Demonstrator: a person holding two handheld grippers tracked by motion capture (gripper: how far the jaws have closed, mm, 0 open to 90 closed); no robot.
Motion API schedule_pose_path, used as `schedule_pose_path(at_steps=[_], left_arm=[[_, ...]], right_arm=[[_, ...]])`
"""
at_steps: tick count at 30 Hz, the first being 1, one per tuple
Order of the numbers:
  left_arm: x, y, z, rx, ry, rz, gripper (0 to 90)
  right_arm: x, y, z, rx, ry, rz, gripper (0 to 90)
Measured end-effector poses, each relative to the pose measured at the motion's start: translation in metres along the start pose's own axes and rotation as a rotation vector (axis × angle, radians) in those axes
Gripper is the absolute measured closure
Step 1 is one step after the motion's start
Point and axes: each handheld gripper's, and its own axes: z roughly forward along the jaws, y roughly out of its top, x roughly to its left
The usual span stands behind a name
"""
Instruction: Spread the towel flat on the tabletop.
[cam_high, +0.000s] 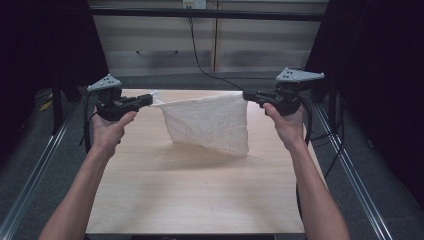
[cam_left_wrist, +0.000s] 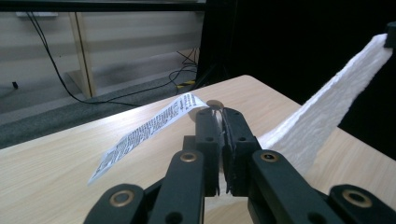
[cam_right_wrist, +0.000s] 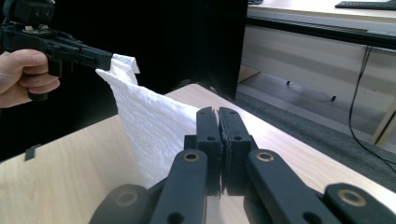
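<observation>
Both grippers (cam_high: 148, 100) (cam_high: 247, 95) raised, pinching cloth (cam_high: 210, 122).

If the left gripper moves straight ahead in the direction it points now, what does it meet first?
Probably the right gripper. The left gripper points across the wooden table along the taut top edge of the white textured cloth both hold. Depth is unclear; it could pass beside it.

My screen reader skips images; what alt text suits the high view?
Two hand-held grippers, left gripper and right gripper, stretch a white cloth by its top corners above a light wooden table, the cloth's lower edge touching the tabletop.
</observation>
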Motion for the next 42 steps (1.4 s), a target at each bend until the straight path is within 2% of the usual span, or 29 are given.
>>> schedule_pose_path(at_steps=[5,7,8,9,11,13,18,19,20,21,22,23,24,25,27,28,30,31,32,33,34,37,39,40,41,42], left_arm=[[0.006,0.014,0.015,0.02,0.052,0.007,86.2],[0.006,0.018,0.019,0.022,0.058,0.014,86.2],[0.006,0.023,0.026,0.017,0.066,0.001,86.2],[0.005,0.025,0.028,0.019,0.07,0.011,86.2],[0.002,0.024,0.028,0.003,0.054,0.008,86.2],[-0.002,0.019,0.027,0.015,0.05,0.036,86.2],[-0.005,-0.001,0.026,0.029,0.025,0.023,86.2],[-0.009,-0.013,0.027,0.056,0.026,0.03,86.2],[-0.009,-0.013,0.027,0.056,0.026,0.03,86.2],[-0.014,-0.027,0.028,0.08,0.019,0.021,86.2],[-0.017,-0.034,0.028,0.086,0.009,0.032,86.2],[-0.017,-0.034,0.028,0.086,0.009,0.032,86.2],[-0.022,-0.045,0.024,0.097,0.003,0.03,86.2],[-0.022,-0.045,0.024,0.097,0.003,0.03,86.2],[-0.026,-0.054,0.016,0.085,-0.015,0.032,86.2],[-0.029,-0.064,0.01,0.079,-0.037,0.019,86.2],[-0.032,-0.07,0.008,0.088,-0.035,0.022,86.1],[-0.04,-0.084,0.006,0.111,-0.06,0.053,86.1],[-0.04,-0.084,0.006,0.111,-0.06,0.053,86.1],[-0.045,-0.091,0.005,0.124,-0.055,0.074,86.1],[-0.049,-0.103,0.003,0.129,-0.076,0.066,86.1],[-0.052,-0.117,0.0,0.152,-0.075,0.071,86.1],[-0.052,-0.126,-0.001,0.164,-0.078,0.055,86.0],[-0.052,-0.13,-0.001,0.177,-0.076,0.064,85.9],[-0.052,-0.13,-0.001,0.177,-0.076,0.064,85.7],[-0.053,-0.14,0.003,0.199,-0.07,0.058,85.7]], right_arm=[[-0.012,0.013,0.005,0.017,-0.027,0.006,88.5],[-0.014,0.016,0.007,0.024,-0.04,0.006,88.4],[-0.018,0.019,0.009,0.016,-0.051,0.021,88.5],[-0.019,0.02,0.009,0.018,-0.063,0.017,88.5],[-0.022,0.017,0.008,0.014,-0.068,0.029,88.4],[-0.024,0.011,0.006,0.016,-0.07,0.034,88.5],[-0.025,-0.009,0.003,0.038,-0.058,0.048,88.5],[-0.022,-0.022,0.002,0.056,-0.05,0.05,88.5],[-0.02,-0.03,0.001,0.058,-0.045,0.057,88.5],[-0.017,-0.039,-0.001,0.049,-0.037,0.07,88.4],[-0.014,-0.049,-0.002,0.043,-0.022,0.085,88.5],[-0.011,-0.058,-0.002,0.058,-0.021,0.084,88.5],[-0.008,-0.065,-0.003,0.067,-0.023,0.082,88.5],[-0.008,-0.065,-0.003,0.067,-0.023,0.082,88.5],[-0.004,-0.079,-0.007,0.071,-0.011,0.093,88.4],[0.0,-0.09,-0.012,0.077,-0.002,0.1,88.4],[0.004,-0.1,-0.015,0.085,0.002,0.108,88.4],[0.005,-0.105,-0.016,0.085,0.007,0.113,88.4],[0.005,-0.105,-0.016,0.085,0.007,0.113,88.4],[0.008,-0.11,-0.018,0.086,0.013,0.118,88.5],[0.013,-0.12,-0.019,0.103,0.02,0.118,88.4],[0.021,-0.135,-0.022,0.126,0.028,0.121,88.4],[0.025,-0.144,-0.026,0.125,0.033,0.128,88.3],[0.027,-0.149,-0.028,0.126,0.037,0.134,88.3],[0.027,-0.149,-0.028,0.126,0.037,0.134,88.3],[0.03,-0.16,-0.029,0.139,0.053,0.151,87.4]])
